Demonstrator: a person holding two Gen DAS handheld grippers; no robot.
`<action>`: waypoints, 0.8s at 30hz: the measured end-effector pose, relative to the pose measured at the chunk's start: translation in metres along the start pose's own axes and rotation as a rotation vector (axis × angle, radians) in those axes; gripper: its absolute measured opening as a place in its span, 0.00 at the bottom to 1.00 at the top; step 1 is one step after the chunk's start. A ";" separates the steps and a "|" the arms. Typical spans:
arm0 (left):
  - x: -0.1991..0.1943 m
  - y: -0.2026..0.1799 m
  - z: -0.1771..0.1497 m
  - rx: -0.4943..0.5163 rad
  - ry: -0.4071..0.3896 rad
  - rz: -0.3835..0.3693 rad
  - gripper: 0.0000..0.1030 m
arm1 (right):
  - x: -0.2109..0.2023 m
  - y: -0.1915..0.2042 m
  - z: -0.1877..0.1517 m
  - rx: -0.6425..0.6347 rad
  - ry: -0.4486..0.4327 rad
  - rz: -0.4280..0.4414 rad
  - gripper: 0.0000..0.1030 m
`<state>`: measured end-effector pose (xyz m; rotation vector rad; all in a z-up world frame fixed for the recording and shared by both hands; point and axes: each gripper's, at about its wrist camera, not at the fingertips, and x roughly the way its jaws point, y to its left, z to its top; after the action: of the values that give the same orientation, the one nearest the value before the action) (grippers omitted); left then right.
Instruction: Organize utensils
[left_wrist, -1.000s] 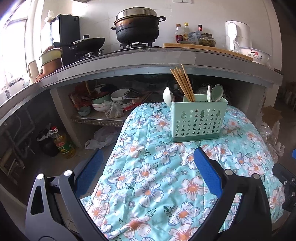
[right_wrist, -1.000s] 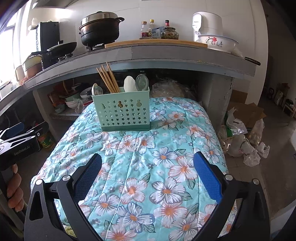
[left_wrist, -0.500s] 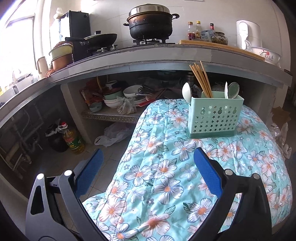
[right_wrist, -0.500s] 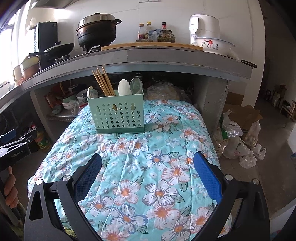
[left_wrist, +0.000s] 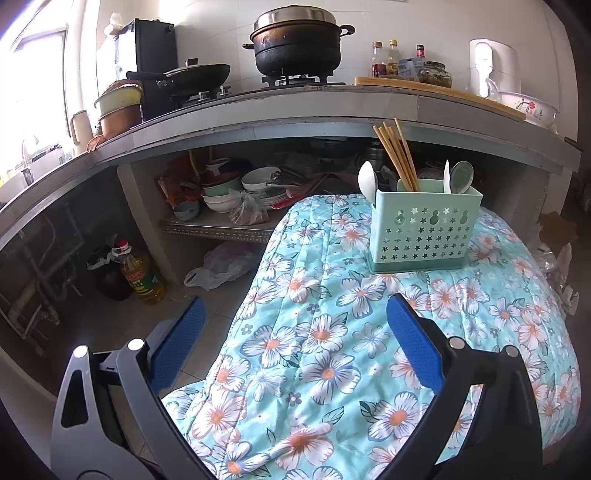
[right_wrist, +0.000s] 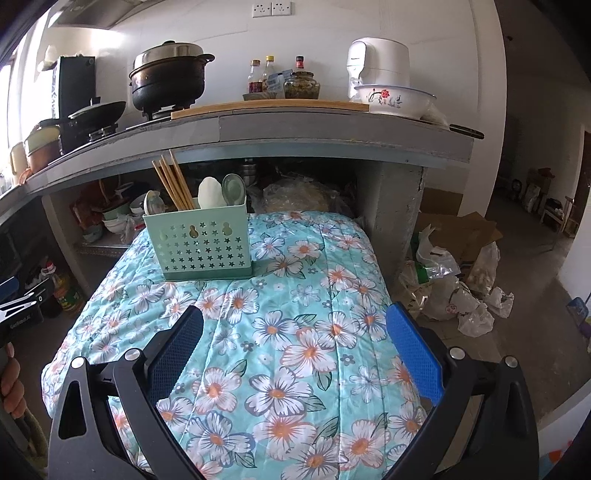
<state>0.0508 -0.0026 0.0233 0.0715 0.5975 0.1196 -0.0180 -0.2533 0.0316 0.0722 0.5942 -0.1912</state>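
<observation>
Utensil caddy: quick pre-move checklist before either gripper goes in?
1. Left gripper open, empty: ok.
2. Right gripper open, empty: ok.
3. Utensil caddy upright on floral quilt: ok.
4. Chopsticks and spoons inside caddy: ok.
5. Loose utensils left on the quilt: none visible, ok.
6. Caddy footing on the soft quilt: cannot tell.

Black lidded pot (left_wrist: 297, 44) and wok (left_wrist: 195, 74) on the counter, floral quilt (left_wrist: 332, 332) below.
</observation>
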 end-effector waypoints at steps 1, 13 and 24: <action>0.000 0.000 0.000 -0.001 0.000 -0.001 0.92 | 0.000 -0.001 0.000 0.003 0.000 0.000 0.94; -0.004 -0.007 0.000 0.001 -0.007 -0.014 0.92 | 0.002 0.006 0.000 -0.012 0.008 0.026 0.94; -0.006 -0.008 0.000 0.003 -0.008 -0.015 0.92 | 0.002 0.008 0.000 -0.014 0.010 0.032 0.94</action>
<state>0.0467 -0.0112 0.0256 0.0707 0.5898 0.1034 -0.0150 -0.2460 0.0303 0.0694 0.6042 -0.1554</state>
